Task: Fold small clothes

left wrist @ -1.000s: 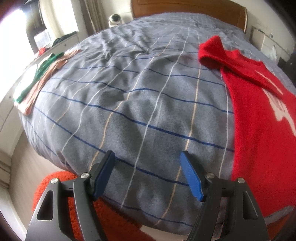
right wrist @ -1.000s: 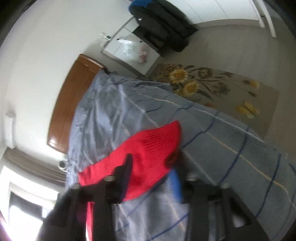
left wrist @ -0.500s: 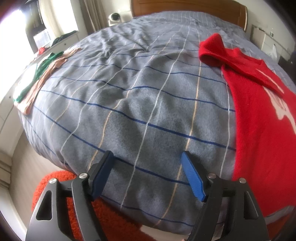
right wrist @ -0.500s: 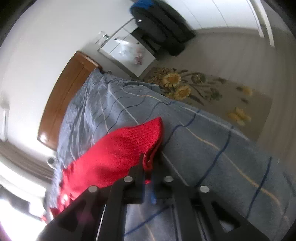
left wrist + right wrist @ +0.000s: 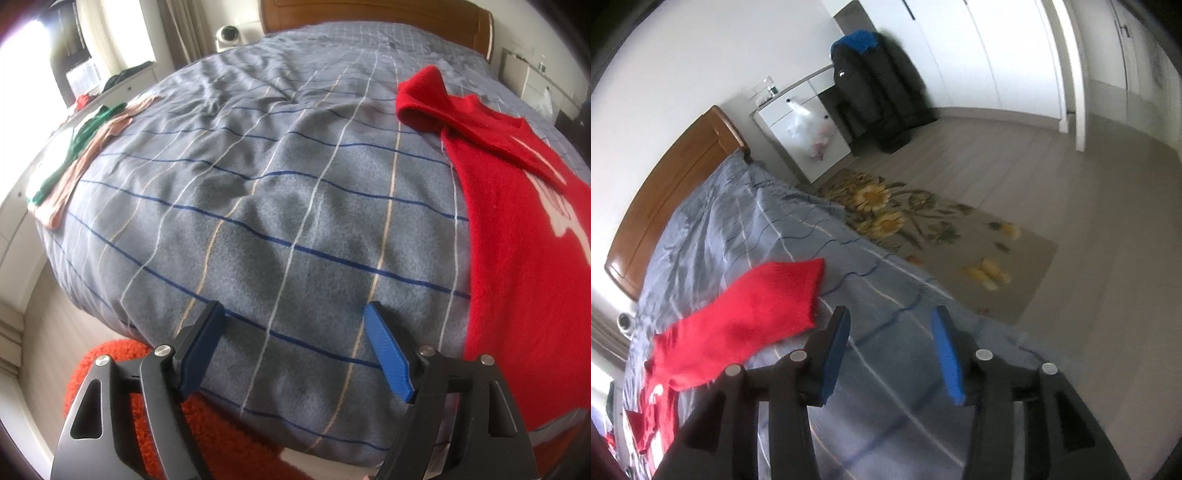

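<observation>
Red sweater [image 5: 517, 236] spread flat on the bed [image 5: 280, 192] for folding, one sleeve [image 5: 761, 310] laid across it; left tool [image 5: 295, 347] and right tool [image 5: 890, 350] both spread, empty (neither touching cloth).

Red sweater [image 5: 517, 229] lies flat on the bed — one sleeve [image 5: 768, 299] folded inward.
</observation>
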Tool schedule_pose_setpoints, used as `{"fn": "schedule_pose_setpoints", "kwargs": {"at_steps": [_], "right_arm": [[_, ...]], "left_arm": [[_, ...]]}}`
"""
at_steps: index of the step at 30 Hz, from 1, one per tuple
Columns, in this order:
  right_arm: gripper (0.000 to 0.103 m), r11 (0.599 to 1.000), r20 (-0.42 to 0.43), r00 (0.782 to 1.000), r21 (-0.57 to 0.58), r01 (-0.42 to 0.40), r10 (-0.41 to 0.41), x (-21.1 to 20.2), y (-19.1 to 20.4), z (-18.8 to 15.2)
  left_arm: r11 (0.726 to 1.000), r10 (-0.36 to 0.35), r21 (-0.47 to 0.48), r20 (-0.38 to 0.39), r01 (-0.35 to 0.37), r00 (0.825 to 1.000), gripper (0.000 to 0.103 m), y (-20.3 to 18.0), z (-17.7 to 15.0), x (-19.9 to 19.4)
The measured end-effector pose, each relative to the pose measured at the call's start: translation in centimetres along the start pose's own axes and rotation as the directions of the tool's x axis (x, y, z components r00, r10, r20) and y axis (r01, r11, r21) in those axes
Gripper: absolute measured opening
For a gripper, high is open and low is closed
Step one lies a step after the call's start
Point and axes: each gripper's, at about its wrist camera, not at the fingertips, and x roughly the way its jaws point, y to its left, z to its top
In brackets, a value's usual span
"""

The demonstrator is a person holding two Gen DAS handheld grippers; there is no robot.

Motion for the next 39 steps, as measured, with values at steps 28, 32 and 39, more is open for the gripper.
{"fn": "schedule_pose_setpoints", "kwargs": {"at_steps": [28,32,39], "right_arm": [[0.066,0.815,-0.080,0.971,-0.530,-0.233,0.226,-9.7,12.2,-14.5],[0.070,0.808,-0.063,0.972,-0.545,-0.225,0.228,-10.0,12.5,-14.8],[0.070,0.778,-0.093,0.975,-0.589,-0.217,0.202,-9.3,13.6,-15.4]], "left_arm": [[0.590,-0.169,0.808,0.140,-0.014,0.975,0.082,-29.2,8.8,0.2],[0.585,-0.173,0.811,0.147,-0.018,0.974,0.039,-31.4,9.1,1.8],[0.809,-0.226,0.578,0.137,0.107,0.964,0.003,-24.7,14.3,-1.1]]}}
